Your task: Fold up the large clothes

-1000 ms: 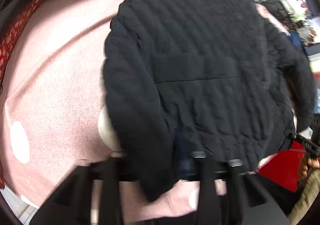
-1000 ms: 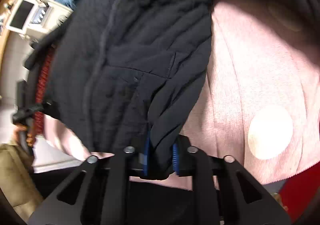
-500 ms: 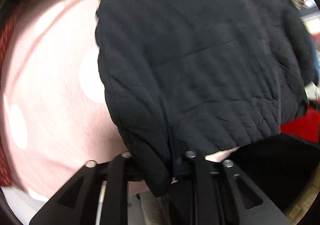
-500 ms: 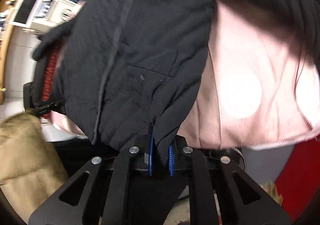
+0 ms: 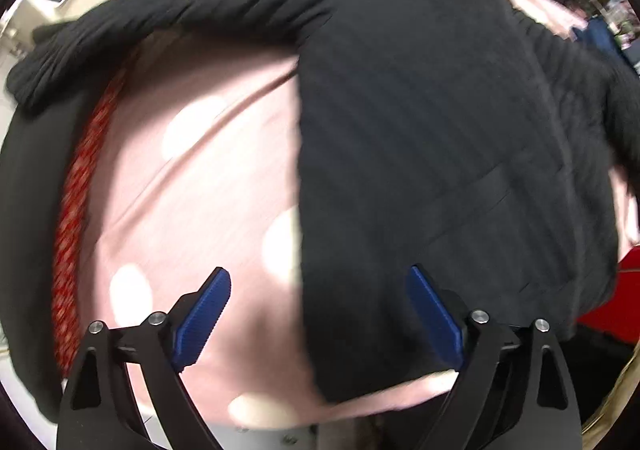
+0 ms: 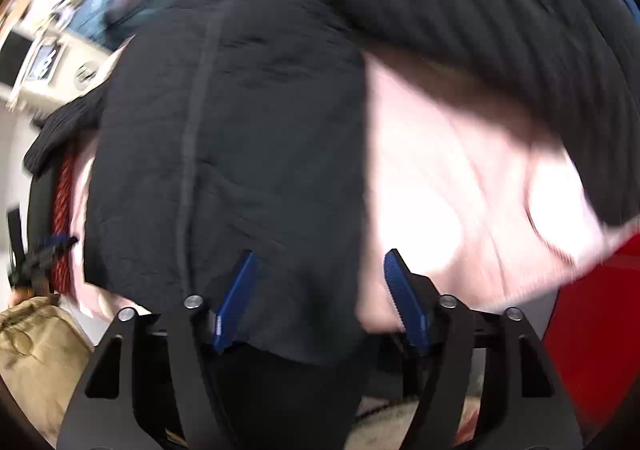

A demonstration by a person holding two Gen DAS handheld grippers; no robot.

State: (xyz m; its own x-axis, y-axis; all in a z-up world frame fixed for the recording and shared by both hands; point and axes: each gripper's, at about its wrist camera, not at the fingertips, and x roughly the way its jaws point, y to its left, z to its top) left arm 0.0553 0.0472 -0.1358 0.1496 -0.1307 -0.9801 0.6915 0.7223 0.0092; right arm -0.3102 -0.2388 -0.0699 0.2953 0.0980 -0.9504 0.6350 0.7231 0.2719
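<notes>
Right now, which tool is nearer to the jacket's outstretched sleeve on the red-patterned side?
Left. The left tool, opening, hangs over the black jacket edge beside that sleeve; the right tool is across the jacket body.

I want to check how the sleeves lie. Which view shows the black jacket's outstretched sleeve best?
The left wrist view: the black jacket has one sleeve stretched out whole across the pink cloth. The right wrist view shows mostly the jacket's body, with a sleeve cut off and blurred.
</notes>
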